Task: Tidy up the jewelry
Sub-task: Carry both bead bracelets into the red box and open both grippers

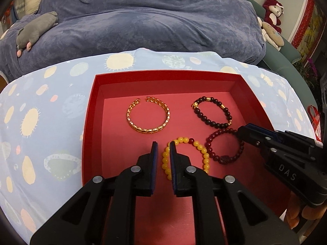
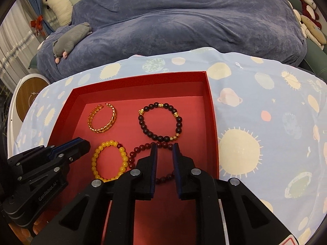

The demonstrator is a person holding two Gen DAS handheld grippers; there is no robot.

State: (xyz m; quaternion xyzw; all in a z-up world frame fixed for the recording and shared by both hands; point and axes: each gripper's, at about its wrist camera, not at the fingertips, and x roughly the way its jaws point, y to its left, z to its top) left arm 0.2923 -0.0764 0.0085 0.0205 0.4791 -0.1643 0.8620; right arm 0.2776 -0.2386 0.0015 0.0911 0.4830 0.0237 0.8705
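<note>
A shallow red box (image 1: 163, 74) on a planet-print cloth holds a gold bangle (image 1: 148, 116), a dark bead bracelet with gold charms (image 1: 204, 120), a dark-red bead bracelet (image 1: 210, 145) and a yellow bead bracelet (image 1: 201, 149). My left gripper (image 1: 164, 146) hangs over the yellow bracelet's left arc. Its jaws are slightly apart; beads show in the gap, unpressed. My right gripper (image 2: 165, 149) stands over the dark-red bracelet (image 2: 132, 154), jaws narrowly apart, with beads visible between them and not clamped. In the left wrist view the right gripper (image 1: 242, 131) reaches that bracelet's upper right edge.
The pale blue cloth (image 2: 255, 122) spreads around the box on all sides. Behind it lies a large blue velvet cover (image 1: 143, 24) with a grey plush toy (image 1: 34, 32) on it. Red and white plush toys (image 1: 272, 14) sit at the far right.
</note>
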